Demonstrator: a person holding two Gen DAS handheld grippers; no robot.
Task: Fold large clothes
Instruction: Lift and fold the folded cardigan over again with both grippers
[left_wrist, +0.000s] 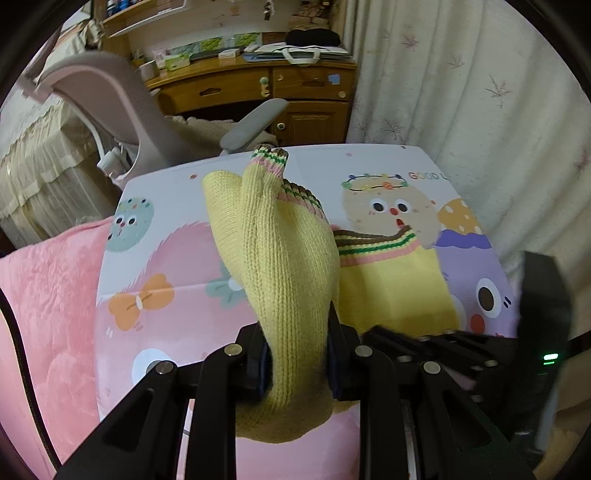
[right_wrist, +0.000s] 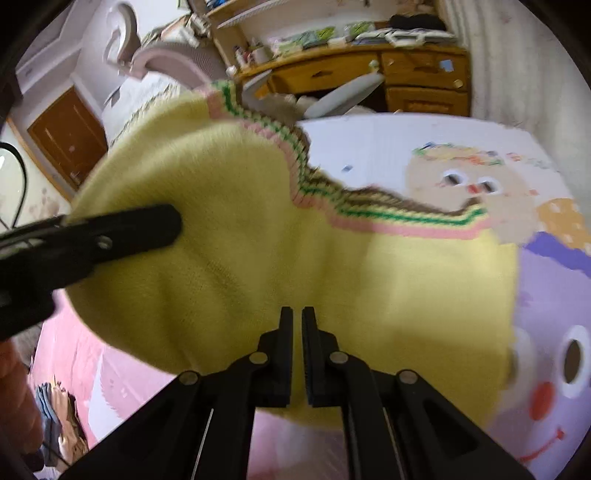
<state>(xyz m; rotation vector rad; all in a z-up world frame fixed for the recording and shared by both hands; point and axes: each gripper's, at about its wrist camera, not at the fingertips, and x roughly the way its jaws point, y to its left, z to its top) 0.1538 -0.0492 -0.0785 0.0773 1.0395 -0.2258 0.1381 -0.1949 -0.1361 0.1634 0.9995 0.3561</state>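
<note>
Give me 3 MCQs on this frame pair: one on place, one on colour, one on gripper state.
1. Where does the flat part of the sweater lie?
A. on the cartoon-print mat
B. on the desk
C. on the chair seat

2. What is the sweater's main colour?
A. purple
B. pale yellow
C. grey

3. What is the left gripper doing?
A. hanging open over the mat
B. shut on a bunch of the sweater
C. gripping the chair armrest

Answers:
1 A: the sweater spreads over the cartoon-print mat.
2 B: the knit is pale yellow, with pink, green and brown stripes only at the trim.
3 B: the left gripper has yellow knit pinched between its fingers and lifted off the mat; the right gripper is closed on the sweater too.
</note>
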